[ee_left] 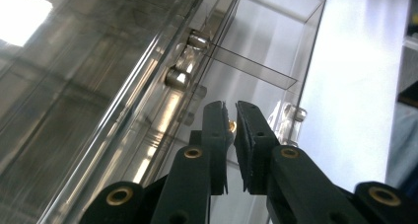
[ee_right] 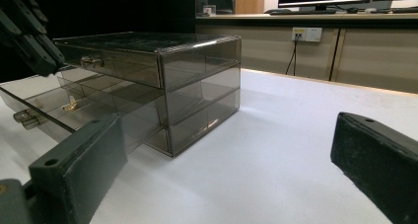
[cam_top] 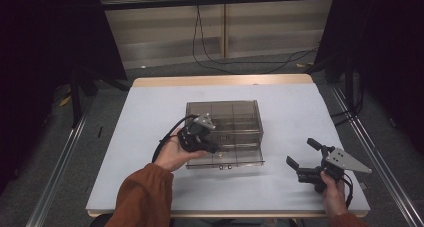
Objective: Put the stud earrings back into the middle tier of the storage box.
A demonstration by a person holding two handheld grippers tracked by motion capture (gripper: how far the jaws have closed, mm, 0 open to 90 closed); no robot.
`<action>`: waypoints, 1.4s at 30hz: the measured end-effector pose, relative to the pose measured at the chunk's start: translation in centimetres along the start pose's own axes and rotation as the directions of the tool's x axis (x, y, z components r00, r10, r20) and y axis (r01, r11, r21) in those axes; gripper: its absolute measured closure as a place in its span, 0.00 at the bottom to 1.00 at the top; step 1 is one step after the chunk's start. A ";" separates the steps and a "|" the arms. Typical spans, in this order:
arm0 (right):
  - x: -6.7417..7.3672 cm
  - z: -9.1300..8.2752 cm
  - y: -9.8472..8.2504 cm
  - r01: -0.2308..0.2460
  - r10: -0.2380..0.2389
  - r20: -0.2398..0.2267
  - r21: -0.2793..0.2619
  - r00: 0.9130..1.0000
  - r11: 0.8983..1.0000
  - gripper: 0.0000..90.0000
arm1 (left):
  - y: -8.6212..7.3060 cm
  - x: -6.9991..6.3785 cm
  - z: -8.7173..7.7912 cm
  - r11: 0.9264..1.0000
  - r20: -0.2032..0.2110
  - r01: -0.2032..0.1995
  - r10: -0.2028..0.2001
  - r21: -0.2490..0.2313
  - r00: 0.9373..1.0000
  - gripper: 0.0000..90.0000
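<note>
Toward the left of the white table point(cam_top: 150, 112), gripping with the left gripper point(cam_top: 214, 149) poised over the front of the smoky plastic drawer box point(cam_top: 225, 112). Jaws pinched almost together, only a sliver of gap left. Hard to tell whether the brass glint in that gap is something nipped or just a small brass piece point(ee_right: 70, 104) lying in the tray beyond.

Mid-table: lower drawer point(cam_top: 235, 159) pulled out toward the person, metal knobs point(ee_left: 176, 77) just beside the jaw tips.

Further right, well apart from the box: right gripper point(cam_top: 301, 152) parked near the table's corner, jaws spread wide, holding nothing.

Likely trouble: nudging the light box across the smooth cloth with nothing bracing it; catching a jaw on the thin clear drawer wall; dropping a tiny piece from so slight a pinch; dragging the drawer out too far and tipping it.
</note>
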State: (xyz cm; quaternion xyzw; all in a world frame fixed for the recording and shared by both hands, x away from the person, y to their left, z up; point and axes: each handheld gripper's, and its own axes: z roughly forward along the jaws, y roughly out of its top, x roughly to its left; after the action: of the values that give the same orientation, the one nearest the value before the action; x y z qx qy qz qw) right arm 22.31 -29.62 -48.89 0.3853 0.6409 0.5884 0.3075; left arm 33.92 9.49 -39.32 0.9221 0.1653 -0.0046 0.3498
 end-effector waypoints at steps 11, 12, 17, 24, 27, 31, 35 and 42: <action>0.0 0.0 0.0 0.001 -0.001 -0.001 0.000 1.000 1.000 0.00 | -4.8 0.1 -3.4 0.980 -0.076 0.081 -0.096 -0.180 0.992 0.86; 0.0 0.0 0.0 0.002 -0.002 -0.001 0.000 1.000 1.000 0.00 | -5.4 0.3 -3.8 0.979 -0.083 0.094 -0.111 -0.183 0.990 0.86; 0.0 0.0 0.0 -0.001 0.001 -0.001 -0.001 1.000 1.000 0.00 | -8.0 1.2 -5.5 0.970 -0.098 0.142 -0.164 -0.198 0.982 0.87; 0.0 0.0 0.0 0.003 -0.003 -0.001 0.001 1.000 1.000 0.00 | -10.2 2.6 -6.6 0.979 -0.169 0.163 -0.182 -0.119 0.969 0.85; 0.0 0.0 0.0 0.002 -0.002 0.000 0.002 1.000 1.000 0.00 | -10.4 3.2 -6.4 0.985 -0.173 0.161 -0.169 -0.059 0.970 0.84; 0.0 0.0 0.0 -0.002 0.002 0.003 0.001 1.000 1.000 0.00 | -10.2 4.0 -5.5 0.987 -0.176 0.156 -0.149 0.026 0.973 0.83; 0.0 0.0 0.0 0.000 0.000 -0.001 0.001 1.000 1.000 0.00 | -9.6 3.8 -4.5 0.987 -0.170 0.121 -0.101 0.109 0.980 0.84; 0.0 0.0 0.0 0.002 -0.002 -0.001 0.001 1.000 1.000 0.00 | -9.6 4.5 -2.9 0.960 -0.155 0.139 -0.103 0.244 0.983 0.82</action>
State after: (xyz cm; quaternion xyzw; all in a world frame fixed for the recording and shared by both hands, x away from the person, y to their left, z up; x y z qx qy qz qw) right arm 22.33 -29.64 -48.90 0.3847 0.6416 0.5880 0.3076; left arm 34.96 19.45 -43.82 0.9455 0.2436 0.0179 0.2153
